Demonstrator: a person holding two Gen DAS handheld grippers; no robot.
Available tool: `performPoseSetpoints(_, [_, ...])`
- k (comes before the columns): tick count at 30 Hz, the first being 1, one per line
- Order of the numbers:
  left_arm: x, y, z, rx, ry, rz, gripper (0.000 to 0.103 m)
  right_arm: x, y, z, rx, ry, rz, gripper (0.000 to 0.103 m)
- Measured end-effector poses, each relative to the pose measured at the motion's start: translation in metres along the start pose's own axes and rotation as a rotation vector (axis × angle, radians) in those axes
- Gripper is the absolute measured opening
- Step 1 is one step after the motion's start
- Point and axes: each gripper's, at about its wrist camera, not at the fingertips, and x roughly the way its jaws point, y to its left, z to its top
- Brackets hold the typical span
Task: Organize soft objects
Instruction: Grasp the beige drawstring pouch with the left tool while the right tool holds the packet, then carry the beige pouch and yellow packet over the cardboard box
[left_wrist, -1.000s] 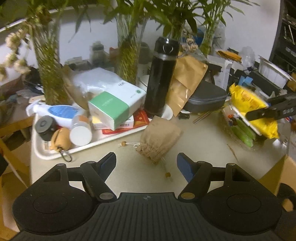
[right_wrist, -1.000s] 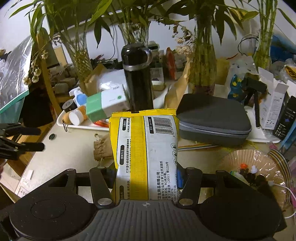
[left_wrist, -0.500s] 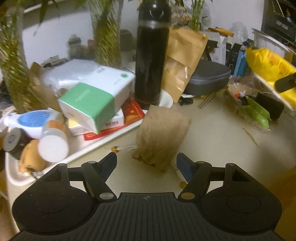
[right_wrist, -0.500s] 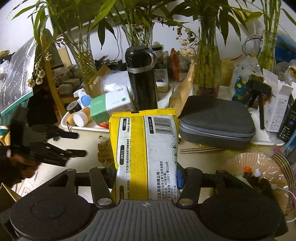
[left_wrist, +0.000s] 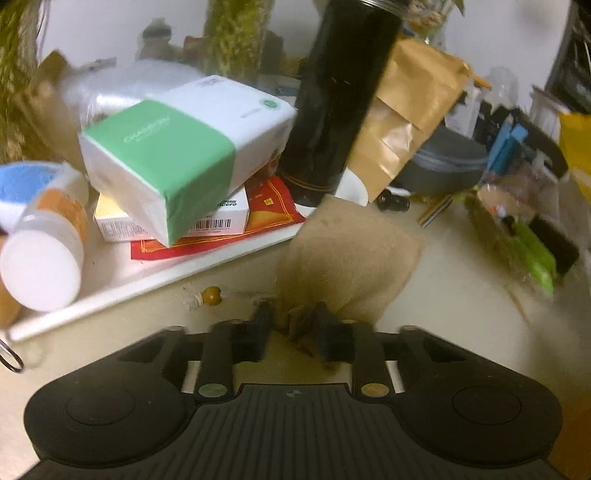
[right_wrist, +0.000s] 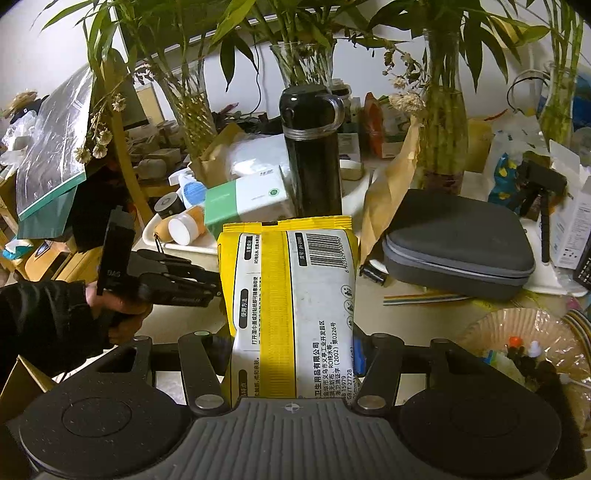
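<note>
On a cluttered pale tabletop (left_wrist: 461, 280) our left gripper (left_wrist: 291, 325) is closing on the gathered neck of a soft, knitted tan pouch (left_wrist: 351, 258), its fingertips blurred. Our right gripper (right_wrist: 291, 350) clamps a crinkly yellow-and-white wipes pack (right_wrist: 291, 295), which hides the pouch behind it. A glossy black flask (left_wrist: 340, 110) is cut off above.

Drawstring pouch (left_wrist: 351, 254) lies on table (left_wrist: 454, 280), just right of tray (left_wrist: 122, 291), before the flask (left_wrist: 340, 99). Tray carries tissue pack (left_wrist: 184, 155) stacked on a flat box (left_wrist: 225, 218), bottle (left_wrist: 48, 251) at left. Zip case (right_wrist: 458, 240) sits right of flask. Wet-wipe pack (right_wrist: 291, 310) stands between the right gripper (right_wrist: 291, 354) fingers.
</note>
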Motion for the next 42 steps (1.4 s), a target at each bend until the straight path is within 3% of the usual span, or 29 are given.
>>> performPoseSetpoints(2, [-0.003,0.003,0.0,-0.046,-0.001,-0.011,0.009,0.0,0.0,0.0,0.002,0.002,0.0,0.059])
performPoseSetpoints(7, [-0.013,0.001,0.0,-0.065,0.006,0.037,0.006,0.001,-0.002,-0.001,0.007,0.008,-0.011,0.059])
performPoseSetpoints(23, [-0.101,-0.041,0.01,0.002,-0.064,0.177,0.006,0.009,-0.008,-0.003,0.041,0.015,-0.068,0.059])
performPoseSetpoints(42, [-0.224,-0.085,-0.004,-0.068,-0.15,0.364,0.006,-0.029,0.016,-0.003,-0.039,-0.048,-0.086,0.059])
